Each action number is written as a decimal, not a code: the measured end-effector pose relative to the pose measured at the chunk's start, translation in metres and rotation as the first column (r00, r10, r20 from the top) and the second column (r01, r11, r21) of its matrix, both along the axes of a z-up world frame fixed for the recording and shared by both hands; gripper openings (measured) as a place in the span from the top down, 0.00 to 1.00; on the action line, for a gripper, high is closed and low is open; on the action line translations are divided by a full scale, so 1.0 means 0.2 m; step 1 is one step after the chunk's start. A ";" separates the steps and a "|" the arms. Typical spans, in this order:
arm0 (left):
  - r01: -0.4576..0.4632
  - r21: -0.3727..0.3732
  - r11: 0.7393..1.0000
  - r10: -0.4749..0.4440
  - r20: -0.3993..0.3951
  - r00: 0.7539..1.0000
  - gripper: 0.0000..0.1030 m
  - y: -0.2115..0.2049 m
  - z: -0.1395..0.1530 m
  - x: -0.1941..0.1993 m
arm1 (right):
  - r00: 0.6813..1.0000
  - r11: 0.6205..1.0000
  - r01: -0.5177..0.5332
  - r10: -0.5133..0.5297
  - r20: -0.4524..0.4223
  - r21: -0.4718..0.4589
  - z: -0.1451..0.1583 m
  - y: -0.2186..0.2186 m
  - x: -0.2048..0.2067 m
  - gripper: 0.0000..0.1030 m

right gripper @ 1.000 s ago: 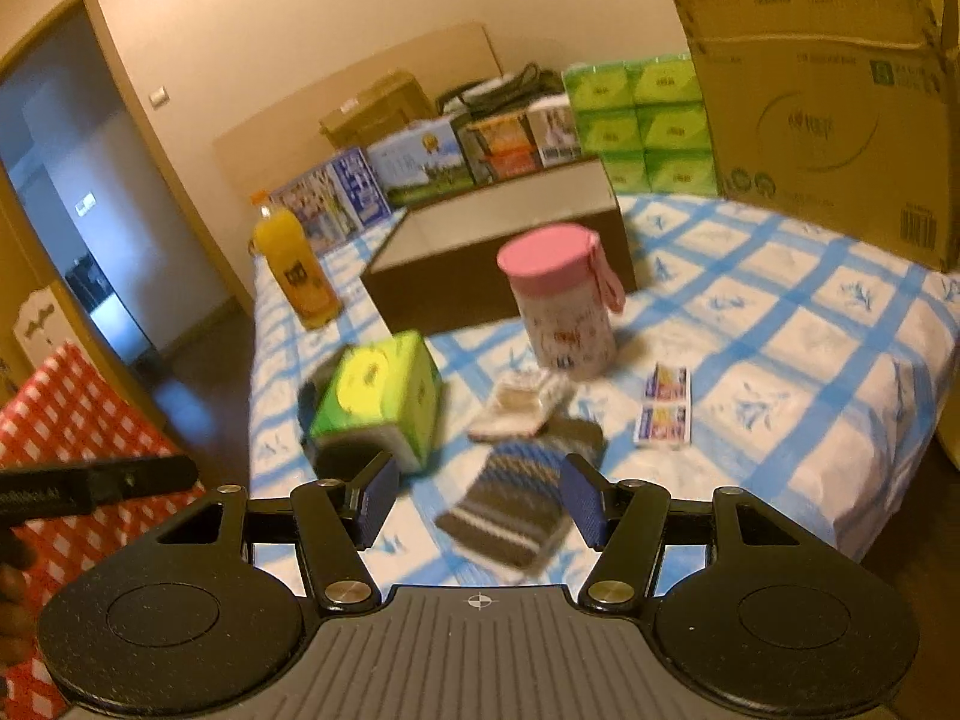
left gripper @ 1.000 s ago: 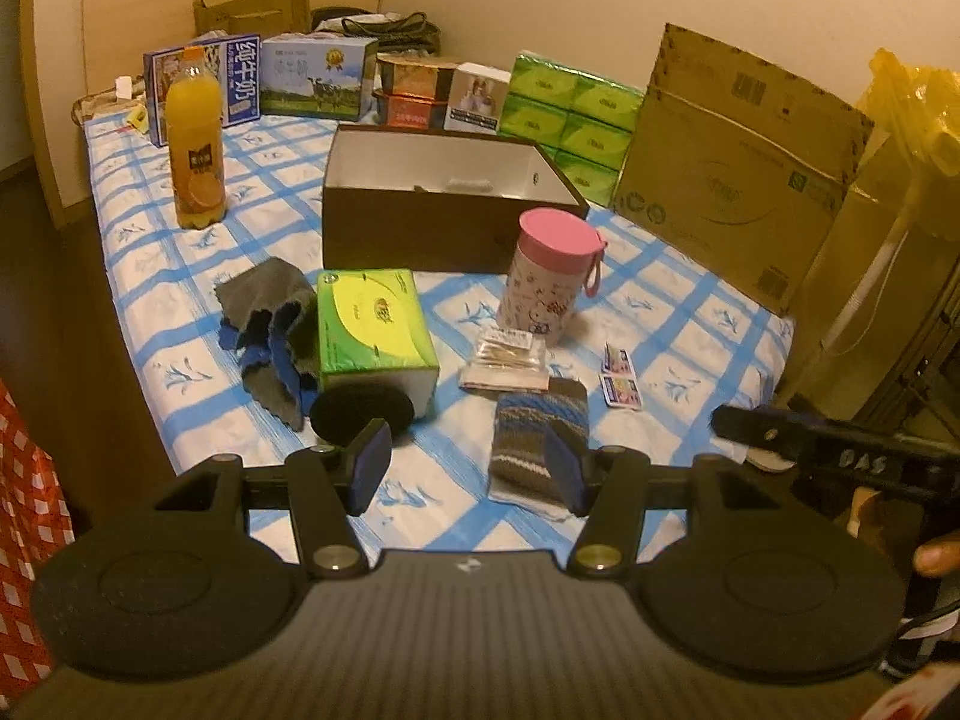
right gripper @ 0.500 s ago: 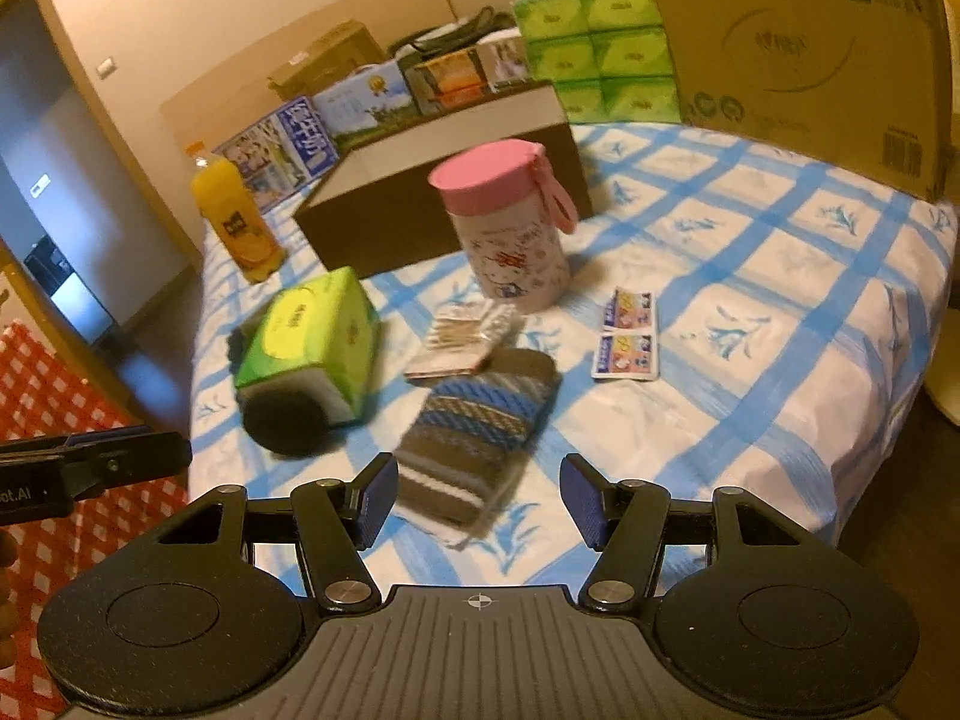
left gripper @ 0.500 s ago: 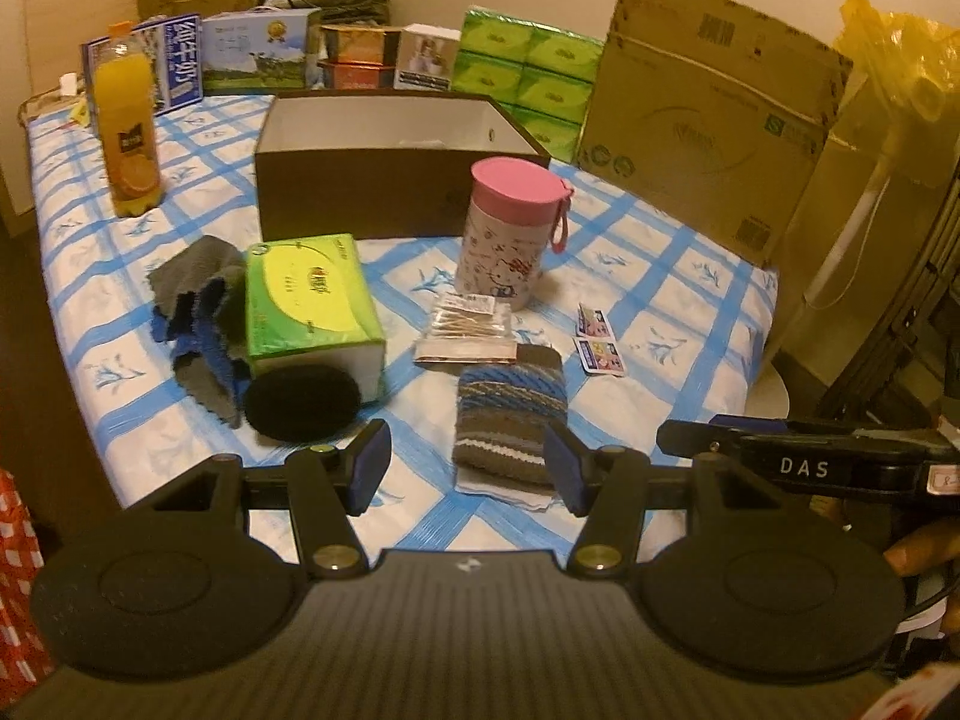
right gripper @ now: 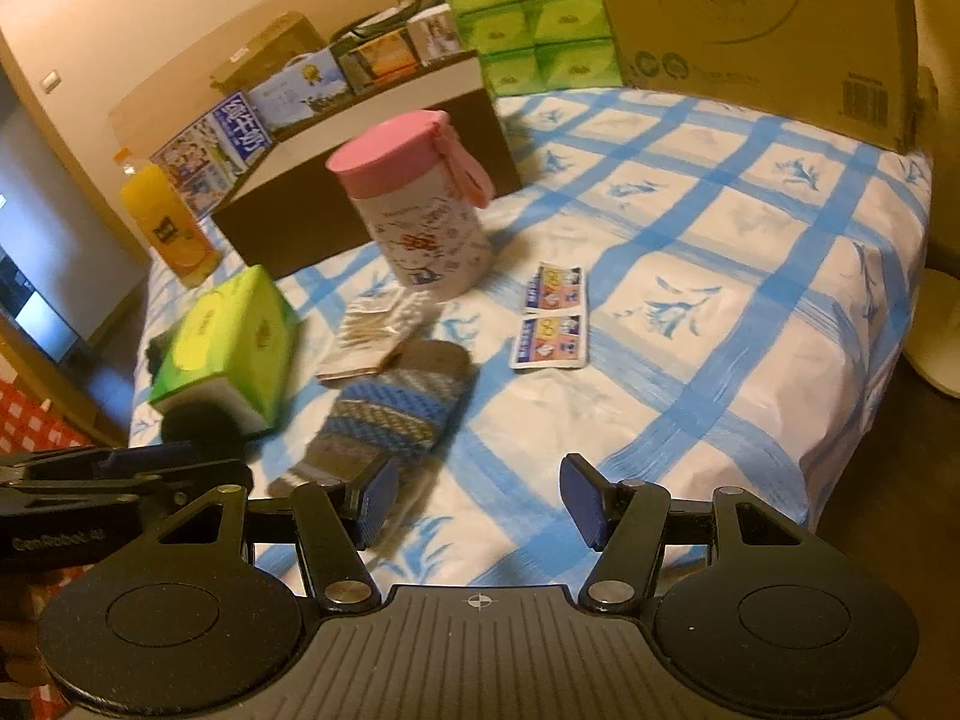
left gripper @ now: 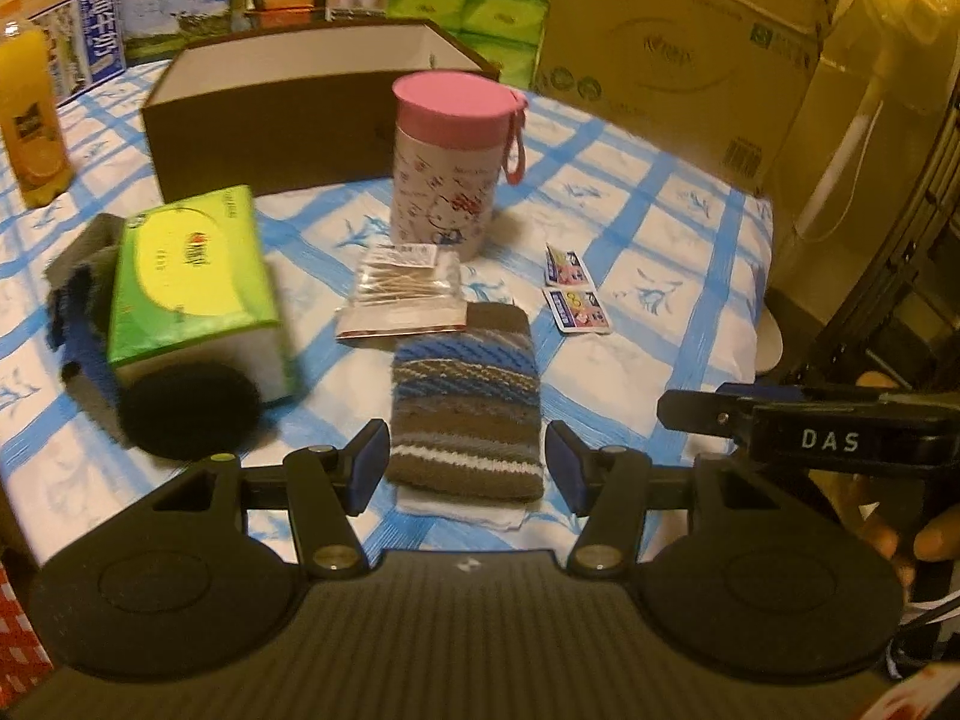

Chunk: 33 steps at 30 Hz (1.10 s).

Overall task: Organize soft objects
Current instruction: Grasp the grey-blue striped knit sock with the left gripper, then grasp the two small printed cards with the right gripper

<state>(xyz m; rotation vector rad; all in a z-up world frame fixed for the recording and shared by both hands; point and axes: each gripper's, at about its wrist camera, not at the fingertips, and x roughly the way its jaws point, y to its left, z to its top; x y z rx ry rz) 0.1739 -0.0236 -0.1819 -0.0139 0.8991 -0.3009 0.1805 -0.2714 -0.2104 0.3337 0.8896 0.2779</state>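
Left gripper (left gripper: 465,467) open, pads w/ striped knit sock (left gripper: 465,405) between, lower centre of frame, not pressing; jaws just widened a bit. Right gripper (right gripper: 474,501) open, empty, over checked cloth (right gripper: 690,324).

Light: dim, warm yellow indoor cast over both views.
Shadows: soft, falling toward 3 o'clock of the pink-lidded white printed canister (left gripper: 447,162) onto the blue-checked white cloth (left gripper: 660,228).
Blur: the green and yellow tissue pack (left gripper: 192,282) and round black pad (left gripper: 189,414) at 9 o'clock smear; the tall brown cardboard carton (right gripper: 762,30) is soft.
Distortion: fisheye bending, dark corners.
Bright spot: pale doorway (right gripper: 36,312) at 9 o'clock.
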 end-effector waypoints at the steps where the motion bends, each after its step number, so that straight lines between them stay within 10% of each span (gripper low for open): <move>1: 0.007 0.005 1.000 -0.007 -0.004 1.000 0.46 -0.02 -0.02 0.02 | 1.000 1.000 0.005 -0.005 -0.004 0.001 -0.01 -0.01 0.01 0.42; 22: 0.048 0.070 0.996 -0.040 -0.118 0.992 0.37 -0.21 -0.39 0.45 | 0.995 0.998 0.052 -0.050 -0.081 0.021 -0.21 -0.09 0.22 0.42; 33: 0.085 0.080 0.993 -0.079 -0.077 0.994 0.81 -0.22 -0.41 0.46 | 0.994 0.998 0.061 -0.059 -0.088 0.021 -0.25 -0.10 0.24 0.42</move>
